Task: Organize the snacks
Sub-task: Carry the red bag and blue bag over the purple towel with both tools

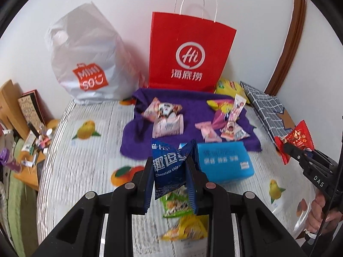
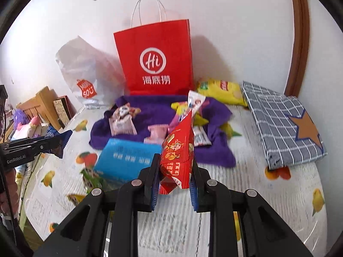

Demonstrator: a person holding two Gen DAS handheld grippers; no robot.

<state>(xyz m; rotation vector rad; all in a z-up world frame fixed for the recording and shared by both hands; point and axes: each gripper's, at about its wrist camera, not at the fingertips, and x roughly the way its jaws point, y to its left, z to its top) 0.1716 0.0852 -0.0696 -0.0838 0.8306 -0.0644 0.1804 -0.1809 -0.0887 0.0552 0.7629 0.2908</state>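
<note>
The blue packet (image 1: 169, 167) is in the left tool (image 1: 170, 180), whose two fingers press on its sides, so the packet stands upright above the bed (image 1: 85, 171). It has white print and the words "Chocolate chip". The red packet (image 2: 178, 156) is in the right tool (image 2: 175, 180) in the same way, pinched between the fingers and lifted over the bed. In the left view this red packet (image 1: 297, 139) shows at the right edge, at the tip of the right tool (image 1: 295, 150).

Under the left tool lie a green packet (image 1: 175, 203) and a yellow packet (image 1: 186, 229) on the sheet. Just beyond the tools lies a blue box (image 1: 223, 160), touching the near edge of a purple towel (image 1: 193, 107). On the towel there are several small snacks: pink packets (image 1: 167, 117) on the left part and a mixed pile (image 1: 227, 117) on the right part; the motion blur makes them hard to count.

Behind the towel a red bag (image 1: 188, 53) stands upright against the wall, and a white bag (image 1: 85, 60) is to its left. A yellow chips bag (image 2: 223, 92) lies right of the red bag, next to a folded checked cloth (image 2: 278, 124) with a brown star.
</note>
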